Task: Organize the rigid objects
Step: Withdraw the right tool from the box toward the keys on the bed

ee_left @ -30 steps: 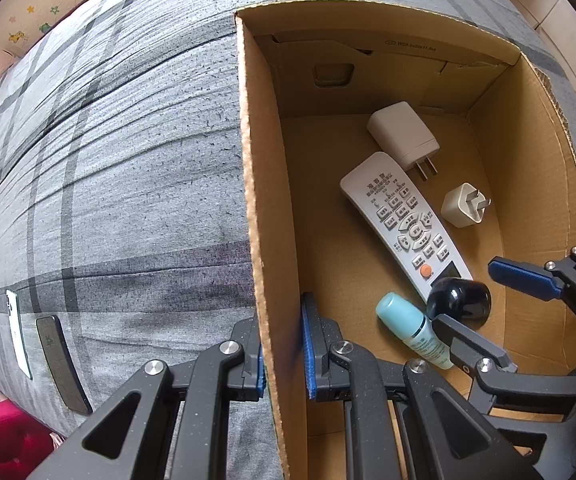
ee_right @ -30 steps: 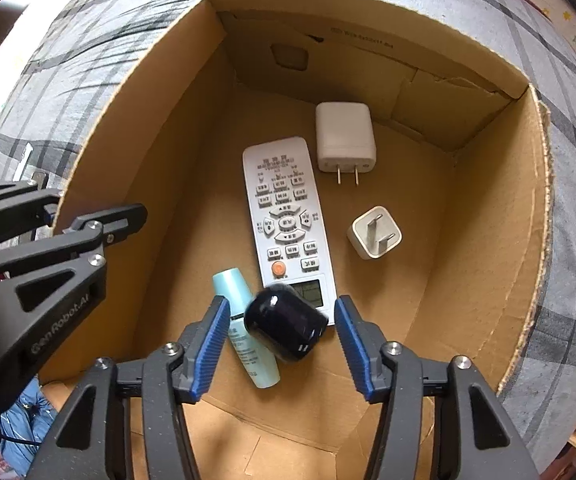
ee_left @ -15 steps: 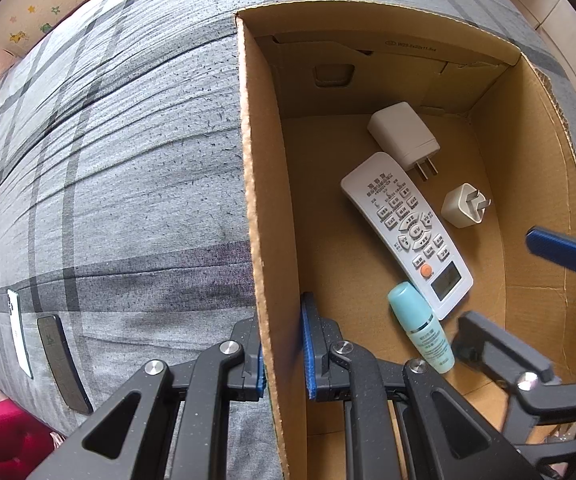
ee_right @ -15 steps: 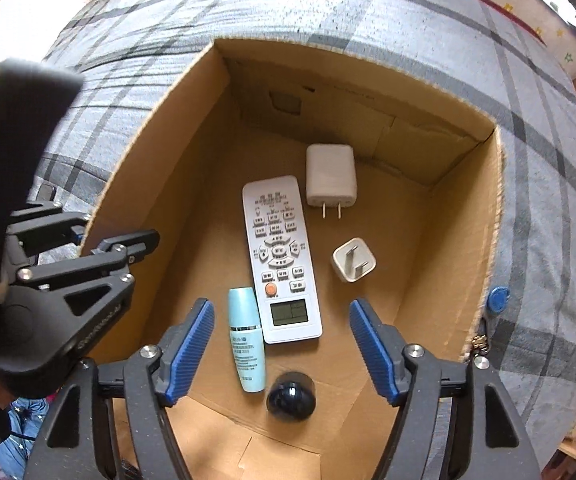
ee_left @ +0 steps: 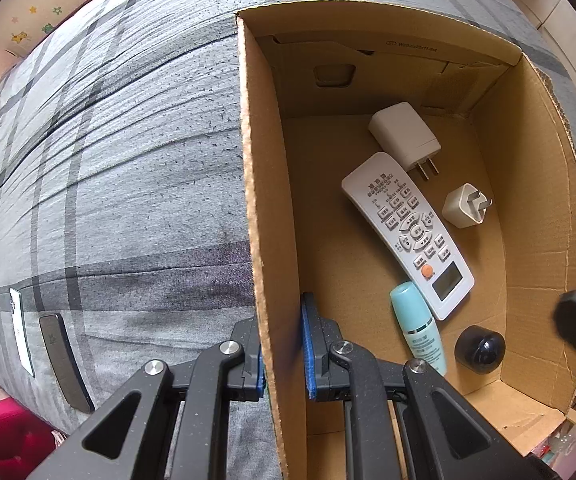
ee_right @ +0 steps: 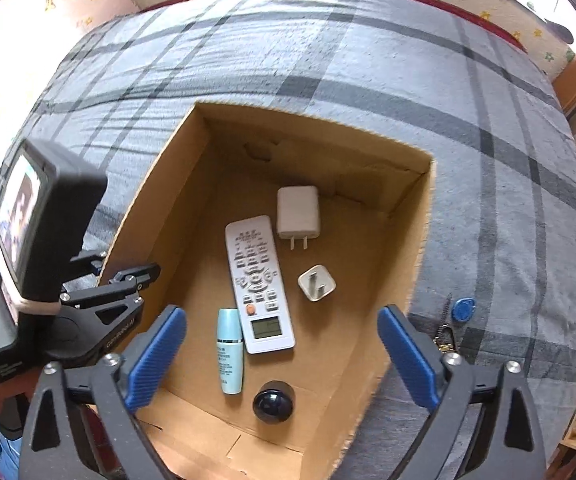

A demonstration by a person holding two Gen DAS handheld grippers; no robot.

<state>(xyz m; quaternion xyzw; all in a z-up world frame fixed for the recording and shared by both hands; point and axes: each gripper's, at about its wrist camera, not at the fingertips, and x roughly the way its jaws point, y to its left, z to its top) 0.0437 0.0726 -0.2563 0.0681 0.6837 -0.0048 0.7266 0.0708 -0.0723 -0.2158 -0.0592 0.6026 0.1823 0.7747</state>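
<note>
Right gripper (ee_right: 282,354) has risen, jaws apart; left gripper (ee_left: 282,350) seemingly pinches corrugated cardboard box (ee_left: 266,216).

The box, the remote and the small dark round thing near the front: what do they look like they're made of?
Box: corrugated cardboard, matte brown; fluting shows along the cut rim. Remote: white plastic, apparently with rubbery grey buttons and a small display. Dark round thing: glossy and hard-looking, with bright highlights; likely plastic, possibly glass.
</note>
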